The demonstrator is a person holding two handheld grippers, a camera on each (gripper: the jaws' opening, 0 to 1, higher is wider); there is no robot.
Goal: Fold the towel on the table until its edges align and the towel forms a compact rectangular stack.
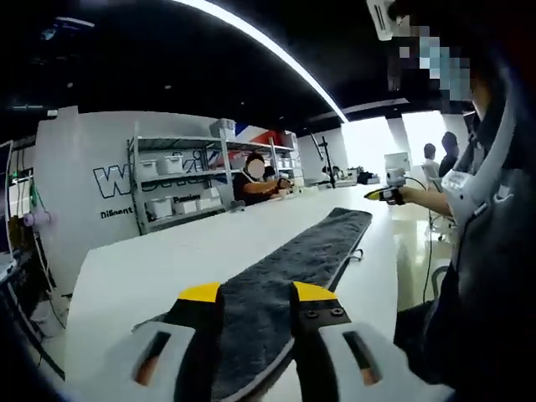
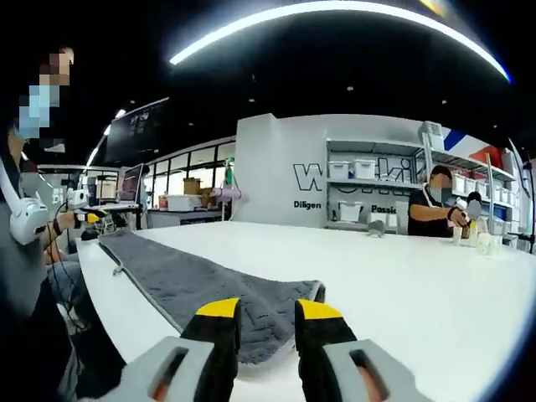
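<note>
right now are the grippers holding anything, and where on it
Both hold the grey towel: the left gripper at one short end, the right gripper at the opposite end.

Left gripper (image 1: 255, 295) yellow-tipped black jaws, grey housings, visible screws; right gripper (image 2: 270, 311) alike; person's dark jacket (image 1: 494, 276)

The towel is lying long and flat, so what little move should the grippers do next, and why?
Probably lift one end and carry it toward the other. The towel lies stretched out, unfolded, on the table, with the left gripper at one end and the right gripper at the other.
</note>
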